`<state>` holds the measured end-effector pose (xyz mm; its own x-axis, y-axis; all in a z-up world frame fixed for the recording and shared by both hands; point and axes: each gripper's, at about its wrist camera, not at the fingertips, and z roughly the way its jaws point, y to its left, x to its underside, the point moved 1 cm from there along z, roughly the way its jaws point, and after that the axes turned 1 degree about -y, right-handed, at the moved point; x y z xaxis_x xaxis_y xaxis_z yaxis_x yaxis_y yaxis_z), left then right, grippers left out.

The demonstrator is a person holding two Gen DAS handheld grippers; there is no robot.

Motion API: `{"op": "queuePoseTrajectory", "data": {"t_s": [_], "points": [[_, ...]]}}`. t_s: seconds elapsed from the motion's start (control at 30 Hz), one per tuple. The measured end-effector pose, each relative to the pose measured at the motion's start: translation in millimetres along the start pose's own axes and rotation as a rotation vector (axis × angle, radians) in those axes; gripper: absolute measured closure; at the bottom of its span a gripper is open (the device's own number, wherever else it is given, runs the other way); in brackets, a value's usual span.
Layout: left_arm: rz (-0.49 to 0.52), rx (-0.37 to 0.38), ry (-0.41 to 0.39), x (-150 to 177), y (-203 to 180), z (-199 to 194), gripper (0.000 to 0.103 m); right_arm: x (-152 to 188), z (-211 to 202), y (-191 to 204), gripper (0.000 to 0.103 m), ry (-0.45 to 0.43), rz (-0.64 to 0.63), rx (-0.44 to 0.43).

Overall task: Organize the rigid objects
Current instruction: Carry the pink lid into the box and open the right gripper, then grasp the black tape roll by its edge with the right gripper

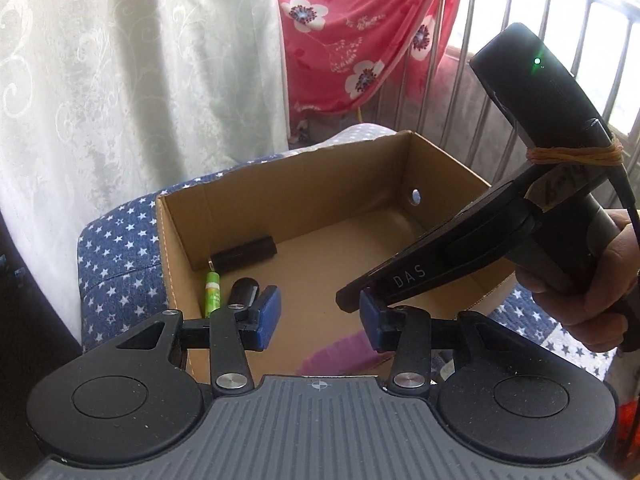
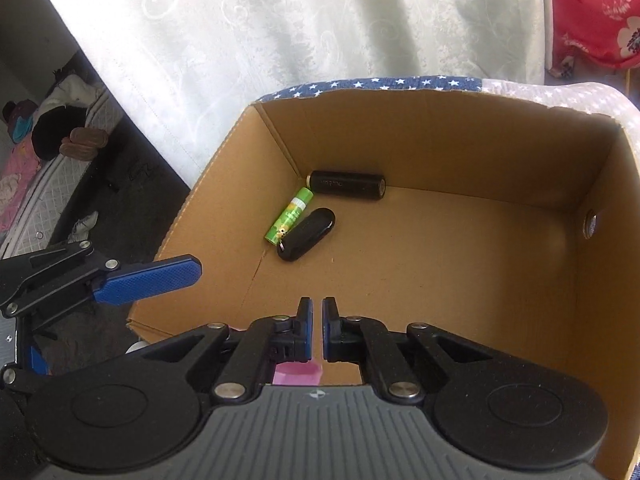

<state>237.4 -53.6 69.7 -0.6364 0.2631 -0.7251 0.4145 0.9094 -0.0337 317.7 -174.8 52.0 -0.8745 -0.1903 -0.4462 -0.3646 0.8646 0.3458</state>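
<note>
An open cardboard box [image 2: 592, 240] holds three things in its far left corner: a black cylinder [image 2: 346, 186], a green tube [image 2: 289, 217] and a black oval key fob [image 2: 307, 233]. They also show in the left wrist view: the cylinder [image 1: 244, 254], the tube [image 1: 212, 294] and the fob [image 1: 242, 292]. My left gripper [image 1: 320, 318] is open and empty over the box's near edge. My right gripper [image 2: 317, 330] is shut with nothing between its pads, over the box's near side. A pink object [image 2: 298, 374] lies below it, mostly hidden.
The box [image 1: 304, 184] rests on a blue star-patterned cushion [image 1: 120, 248]. The right gripper's body and the hand holding it [image 1: 560, 216] reach over the box's right side. A white curtain [image 1: 140, 80], a red floral cloth [image 1: 352, 32] and metal bars [image 1: 520, 40] stand behind.
</note>
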Motion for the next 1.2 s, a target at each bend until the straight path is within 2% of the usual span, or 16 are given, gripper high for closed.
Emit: {"op": "queuePoseTrajectory", "data": {"t_s": [0.17, 0.33, 0.57, 0.77, 0.9, 1.03, 1.2], "points": [[-0.013, -0.002, 0.008, 6.9, 7.2, -1.0, 0.060, -1.9, 16.8, -5.6, 0.098, 0.029, 0.003, 0.022], [-0.006, -0.008, -0.020, 5.2, 7.8, -9.4, 0.060, 1.8, 16.4, -7.6, 0.098, 0.034, 0.006, 0.011], [-0.024, -0.013, -0.066, 1.9, 8.7, -26.9, 0.060, 2.2, 2.5, -9.6, 0.098, 0.016, 0.024, 0.003], [-0.051, -0.010, -0.091, 5.3, 10.7, -46.1, 0.059, 11.3, -25.5, -4.4, 0.097, -0.028, 0.037, -0.038], [-0.066, 0.002, -0.121, 18.8, 11.9, -71.8, 0.059, 31.7, -57.2, -0.3, 0.096, -0.093, 0.058, -0.083], [-0.076, 0.011, -0.137, 42.8, 11.8, -97.2, 0.058, 68.4, -93.9, 7.7, 0.096, -0.175, 0.063, -0.134], [-0.092, 0.033, -0.103, 82.0, 10.1, -113.5, 0.055, 122.8, -125.1, 19.9, 0.095, -0.255, 0.063, -0.183]]}}
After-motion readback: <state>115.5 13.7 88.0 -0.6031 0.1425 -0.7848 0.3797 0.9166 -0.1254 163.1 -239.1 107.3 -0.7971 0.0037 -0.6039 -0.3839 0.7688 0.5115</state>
